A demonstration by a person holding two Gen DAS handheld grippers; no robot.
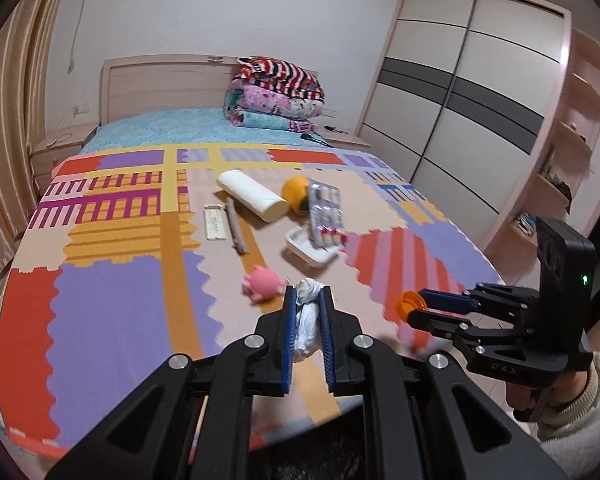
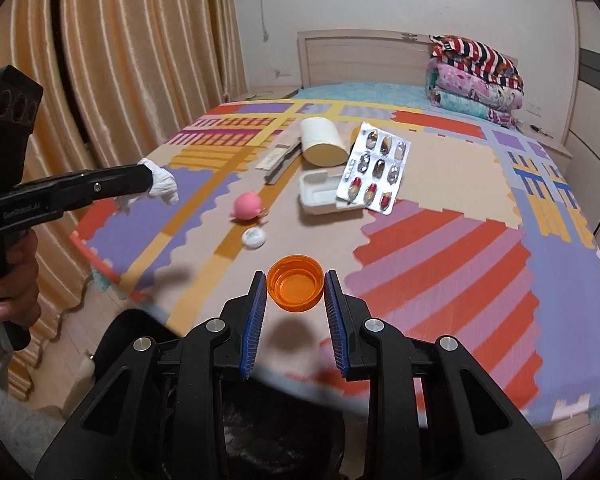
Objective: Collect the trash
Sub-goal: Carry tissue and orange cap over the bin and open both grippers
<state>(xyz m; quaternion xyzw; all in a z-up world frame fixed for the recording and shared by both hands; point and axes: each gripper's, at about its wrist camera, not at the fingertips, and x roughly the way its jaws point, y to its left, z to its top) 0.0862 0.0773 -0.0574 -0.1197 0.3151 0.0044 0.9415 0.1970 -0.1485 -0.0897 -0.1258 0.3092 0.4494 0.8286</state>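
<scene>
My left gripper (image 1: pixel 309 300) is shut on a crumpled white tissue (image 1: pixel 306 320), held above the near edge of the bed; the tissue also shows in the right wrist view (image 2: pixel 162 184). My right gripper (image 2: pixel 296 280) is shut on an orange bottle cap (image 2: pixel 296 283), which also shows in the left wrist view (image 1: pixel 410 303). On the colourful mat (image 2: pixel 440 248) lie a white cap (image 2: pixel 253 237), a pill blister pack (image 2: pixel 378 166), a white foam tray (image 2: pixel 320 196) and a small flat packet (image 1: pixel 215 222).
A pink toy (image 2: pixel 247 206), a white roll (image 1: pixel 254 195), an orange round thing (image 1: pixel 296 192) and a grey stick (image 1: pixel 236 232) lie on the mat. A dark bin (image 2: pixel 260 432) sits below both grippers. Folded blankets (image 1: pixel 276 96) lie by the headboard, curtains (image 2: pixel 120 60) hang left, a wardrobe (image 1: pixel 460 92) stands right.
</scene>
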